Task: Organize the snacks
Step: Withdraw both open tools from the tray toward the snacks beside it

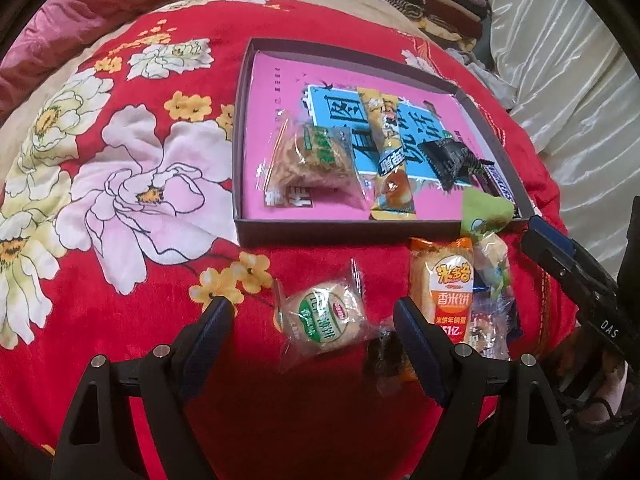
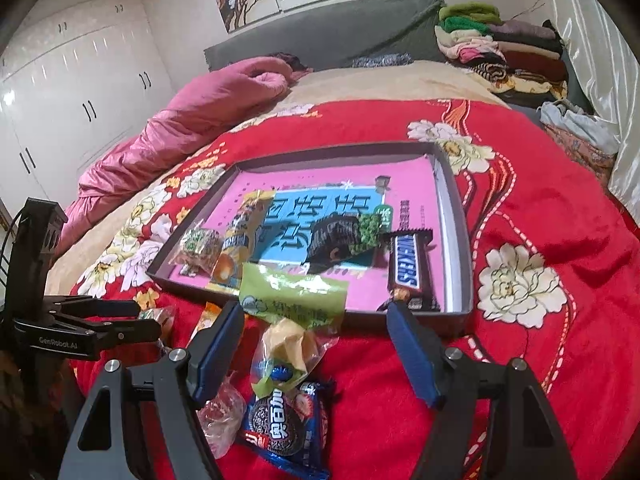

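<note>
Left wrist view shows the left gripper (image 1: 314,314) with jaws wide around the round pastry (image 1: 326,322) on the bed, short of the box (image 1: 239,160). Right gripper (image 2: 316,322), jaws also wide, straddles the green packet (image 2: 294,312); close squarely on the pastry's middle, not its loose wrapper.

Both wrist cameras sit low and close over the bed (image 1: 120,160), facing the headboard. Both views share the tray (image 1: 240,152) (image 2: 460,220) and loose snacks.
</note>
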`<state>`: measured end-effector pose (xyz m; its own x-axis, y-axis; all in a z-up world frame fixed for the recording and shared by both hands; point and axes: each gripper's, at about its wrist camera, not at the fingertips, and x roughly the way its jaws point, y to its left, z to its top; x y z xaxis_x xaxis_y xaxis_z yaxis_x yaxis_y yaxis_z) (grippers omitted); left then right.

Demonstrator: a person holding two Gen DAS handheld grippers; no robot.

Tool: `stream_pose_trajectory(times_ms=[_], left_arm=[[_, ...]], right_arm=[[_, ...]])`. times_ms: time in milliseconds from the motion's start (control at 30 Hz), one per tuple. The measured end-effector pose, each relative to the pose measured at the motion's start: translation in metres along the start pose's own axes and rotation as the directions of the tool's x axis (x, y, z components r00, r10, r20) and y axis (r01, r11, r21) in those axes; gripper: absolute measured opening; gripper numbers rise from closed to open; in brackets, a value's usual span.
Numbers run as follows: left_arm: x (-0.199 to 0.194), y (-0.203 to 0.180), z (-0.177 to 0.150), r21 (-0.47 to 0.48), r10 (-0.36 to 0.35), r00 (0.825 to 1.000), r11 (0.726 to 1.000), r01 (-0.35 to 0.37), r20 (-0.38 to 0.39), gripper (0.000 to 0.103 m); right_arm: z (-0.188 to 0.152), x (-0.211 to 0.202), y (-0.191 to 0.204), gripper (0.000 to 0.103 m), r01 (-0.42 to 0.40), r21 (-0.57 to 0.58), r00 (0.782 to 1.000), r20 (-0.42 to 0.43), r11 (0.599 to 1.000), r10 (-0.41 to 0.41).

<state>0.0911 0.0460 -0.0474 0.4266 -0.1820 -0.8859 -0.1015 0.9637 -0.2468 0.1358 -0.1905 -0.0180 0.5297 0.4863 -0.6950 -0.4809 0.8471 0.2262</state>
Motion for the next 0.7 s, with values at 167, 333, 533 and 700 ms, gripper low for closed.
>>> stream_pose_trajectory(times_ms=[167, 333, 533, 700], left_arm=[[0.007, 0.001, -0.002, -0.011, 0.012, 1.000, 1.000, -0.012, -0.020, 0.084], [0.008, 0.002, -0.004, -0.026, 0.013, 1.000, 1.000, -0.013, -0.018, 0.084], [0.007, 0.003, -0.007, -0.046, 0.024, 1.000, 0.999, -0.024, -0.019, 0.084], [0.005, 0.002, -0.010, -0.065, 0.025, 0.999, 0.998, -0.027, -0.026, 0.083]], right_arm=[[-0.003, 0.008, 0.000, 0.074, 0.005, -0.001, 0.999, -0.042, 1.000, -0.005], [-0.006, 0.014, 0.000, 0.074, 0.002, -0.001, 0.998, -0.068, 1.000, -0.002], [-0.009, 0.025, 0.005, 0.074, -0.011, -0.017, 0.995, -0.101, 1.000, 0.009], [-0.011, 0.032, 0.000, 0.073, -0.039, 0.017, 0.992, -0.120, 0.999, 0.041]])
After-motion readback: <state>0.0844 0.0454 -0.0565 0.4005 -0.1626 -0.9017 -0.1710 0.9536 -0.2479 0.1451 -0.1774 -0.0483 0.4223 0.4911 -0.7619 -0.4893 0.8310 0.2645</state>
